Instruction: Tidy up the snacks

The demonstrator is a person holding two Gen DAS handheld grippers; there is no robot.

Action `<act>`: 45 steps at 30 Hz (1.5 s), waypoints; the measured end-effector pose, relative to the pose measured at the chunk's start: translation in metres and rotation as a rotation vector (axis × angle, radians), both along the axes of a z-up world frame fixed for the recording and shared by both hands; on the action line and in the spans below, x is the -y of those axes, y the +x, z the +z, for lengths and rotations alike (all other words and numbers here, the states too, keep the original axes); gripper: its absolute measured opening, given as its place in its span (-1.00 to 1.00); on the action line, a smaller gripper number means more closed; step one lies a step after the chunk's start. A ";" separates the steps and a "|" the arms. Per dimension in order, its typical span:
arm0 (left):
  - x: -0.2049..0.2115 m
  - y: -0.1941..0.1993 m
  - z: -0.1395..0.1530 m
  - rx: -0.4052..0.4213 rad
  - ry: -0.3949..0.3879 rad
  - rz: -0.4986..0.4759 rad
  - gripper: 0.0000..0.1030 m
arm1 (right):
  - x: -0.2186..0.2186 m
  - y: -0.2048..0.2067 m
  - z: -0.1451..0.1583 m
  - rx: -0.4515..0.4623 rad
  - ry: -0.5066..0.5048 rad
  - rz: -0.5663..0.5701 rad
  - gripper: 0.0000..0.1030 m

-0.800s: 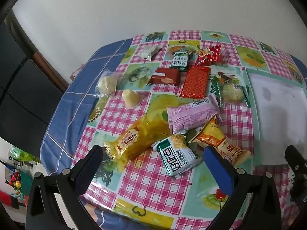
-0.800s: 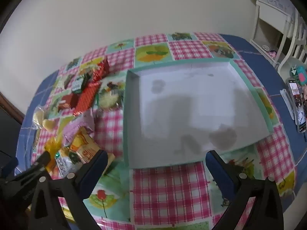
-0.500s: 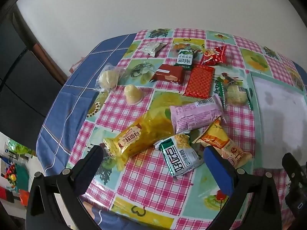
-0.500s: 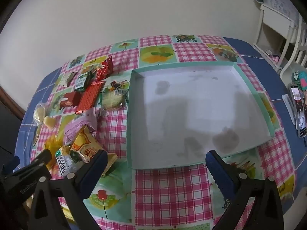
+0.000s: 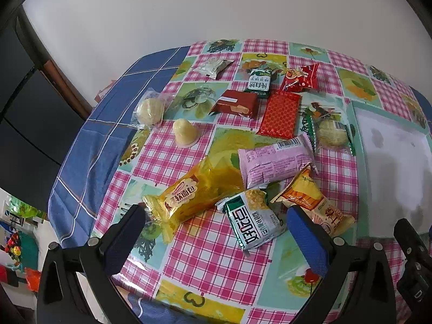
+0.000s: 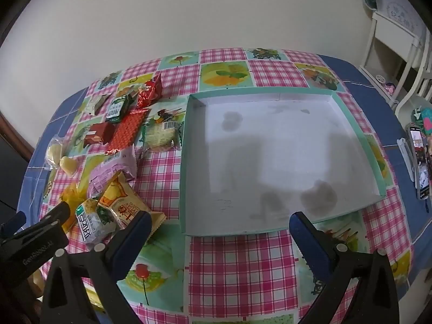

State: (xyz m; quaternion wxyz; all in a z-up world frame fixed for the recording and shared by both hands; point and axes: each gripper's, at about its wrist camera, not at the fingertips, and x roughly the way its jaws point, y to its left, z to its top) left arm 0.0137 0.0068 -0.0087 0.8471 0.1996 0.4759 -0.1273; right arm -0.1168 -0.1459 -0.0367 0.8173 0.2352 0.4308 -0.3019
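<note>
Now both claws are held released: the left gripper (image 5: pixel 216 222) low over the green-and-white packet (image 5: pixel 252 220), the right gripper (image 6: pixel 218 222) before the empty tray (image 6: pixel 185 162), mid-frame; packet lettering unreadable.

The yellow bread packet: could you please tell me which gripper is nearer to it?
Left. The left gripper hangs open just short of the yellow bread packet, one jaw beside its near end. The right gripper hangs open before the tray, across the snack pile.
</note>
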 end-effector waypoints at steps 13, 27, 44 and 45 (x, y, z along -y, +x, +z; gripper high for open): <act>-0.004 0.003 -0.001 -0.014 -0.014 0.015 1.00 | 0.001 0.000 0.000 -0.007 -0.002 -0.005 1.00; -0.009 0.004 0.004 -0.029 -0.088 0.017 1.00 | 0.002 -0.001 -0.001 -0.008 0.006 -0.013 1.00; -0.011 0.004 0.006 -0.014 -0.098 0.017 1.00 | 0.001 0.000 -0.001 -0.009 0.005 -0.013 1.00; -0.012 0.004 0.006 -0.013 -0.099 0.017 1.00 | 0.001 0.000 -0.001 -0.009 0.006 -0.013 1.00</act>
